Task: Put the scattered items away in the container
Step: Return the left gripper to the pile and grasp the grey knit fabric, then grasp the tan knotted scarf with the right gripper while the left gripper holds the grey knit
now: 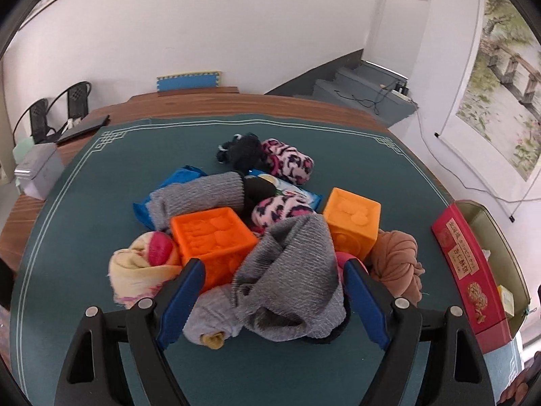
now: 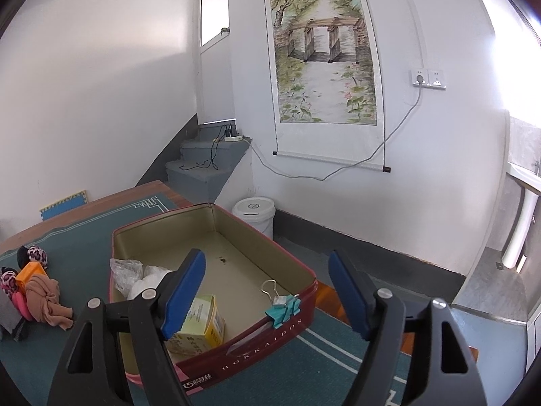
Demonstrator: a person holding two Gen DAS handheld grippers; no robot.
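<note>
A pile of items lies on the green mat [image 1: 84, 203]: two orange cubes [image 1: 213, 237] [image 1: 351, 220], grey knit cloths [image 1: 290, 277], leopard-print pink socks [image 1: 287, 162], a tan cloth [image 1: 395, 264], a cream and pink cloth [image 1: 142, 267]. My left gripper [image 1: 274, 304] is open, its jaws on either side of the front grey cloth. The red tin [image 2: 257, 355] stands at the right; it holds a yellow box [image 2: 203, 324], a plastic bag [image 2: 135, 274] and a teal binder clip [image 2: 284, 308]. My right gripper [image 2: 267, 294] is open and empty above the tin.
A grey metal box [image 1: 37, 172] and a dark flat device [image 1: 84, 128] sit at the table's left edge. A white bucket [image 2: 255, 213] stands on the floor beyond the tin. Stairs [image 2: 206, 165] rise behind the table's far corner.
</note>
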